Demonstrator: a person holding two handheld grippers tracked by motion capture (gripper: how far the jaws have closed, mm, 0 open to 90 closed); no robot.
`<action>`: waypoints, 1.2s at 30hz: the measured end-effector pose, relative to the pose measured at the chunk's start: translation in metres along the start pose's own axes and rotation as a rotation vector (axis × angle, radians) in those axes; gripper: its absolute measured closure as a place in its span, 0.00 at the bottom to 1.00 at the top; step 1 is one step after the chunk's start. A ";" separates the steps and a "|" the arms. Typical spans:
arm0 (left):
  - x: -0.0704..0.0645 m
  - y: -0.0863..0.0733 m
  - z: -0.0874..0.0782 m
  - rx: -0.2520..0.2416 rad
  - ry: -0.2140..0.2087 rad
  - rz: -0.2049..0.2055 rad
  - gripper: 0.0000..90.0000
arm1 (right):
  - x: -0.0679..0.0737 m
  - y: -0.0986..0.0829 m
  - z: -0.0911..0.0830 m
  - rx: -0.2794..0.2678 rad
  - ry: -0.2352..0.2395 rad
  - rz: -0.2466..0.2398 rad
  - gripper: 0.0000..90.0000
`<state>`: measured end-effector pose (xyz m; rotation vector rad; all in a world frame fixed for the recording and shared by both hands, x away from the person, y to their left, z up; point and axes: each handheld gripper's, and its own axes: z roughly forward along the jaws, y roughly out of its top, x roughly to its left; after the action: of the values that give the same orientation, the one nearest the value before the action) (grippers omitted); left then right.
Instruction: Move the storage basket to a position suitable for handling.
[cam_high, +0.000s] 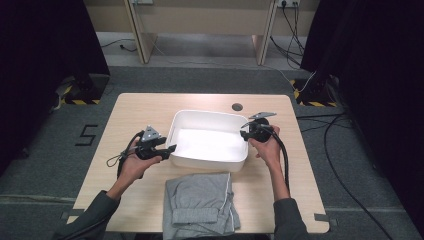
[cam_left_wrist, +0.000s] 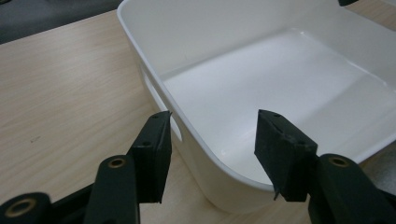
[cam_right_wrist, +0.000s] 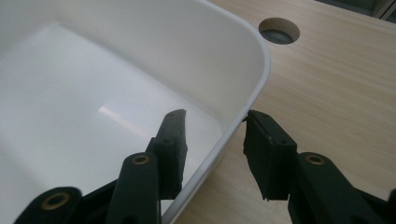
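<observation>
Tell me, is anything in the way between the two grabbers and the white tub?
No, nothing visible is in the way. The left gripper and the right gripper each stand open with one jaw inside and one outside the white tub's wall. The grey folded clothing lies nearer the person, apart from both.

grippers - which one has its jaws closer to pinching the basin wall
The right gripper: its jaws straddle the white basin rim with little gap. The left gripper straddles its side much wider.
</observation>
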<state>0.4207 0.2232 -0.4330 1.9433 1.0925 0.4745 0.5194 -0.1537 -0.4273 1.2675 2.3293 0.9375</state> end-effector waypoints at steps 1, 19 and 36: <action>-0.002 -0.003 -0.002 -0.007 -0.002 0.000 0.50 | 0.001 0.004 0.003 0.015 -0.009 -0.019 0.69; -0.005 -0.009 0.006 -0.020 0.004 -0.026 0.49 | -0.005 0.038 0.030 0.080 -0.071 -0.056 0.86; -0.004 -0.005 0.021 0.006 0.045 -0.019 0.42 | -0.006 0.054 0.044 0.102 -0.079 -0.055 0.88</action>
<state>0.4299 0.2114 -0.4493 1.9338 1.1408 0.5077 0.5810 -0.1206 -0.4224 1.2482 2.3640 0.7458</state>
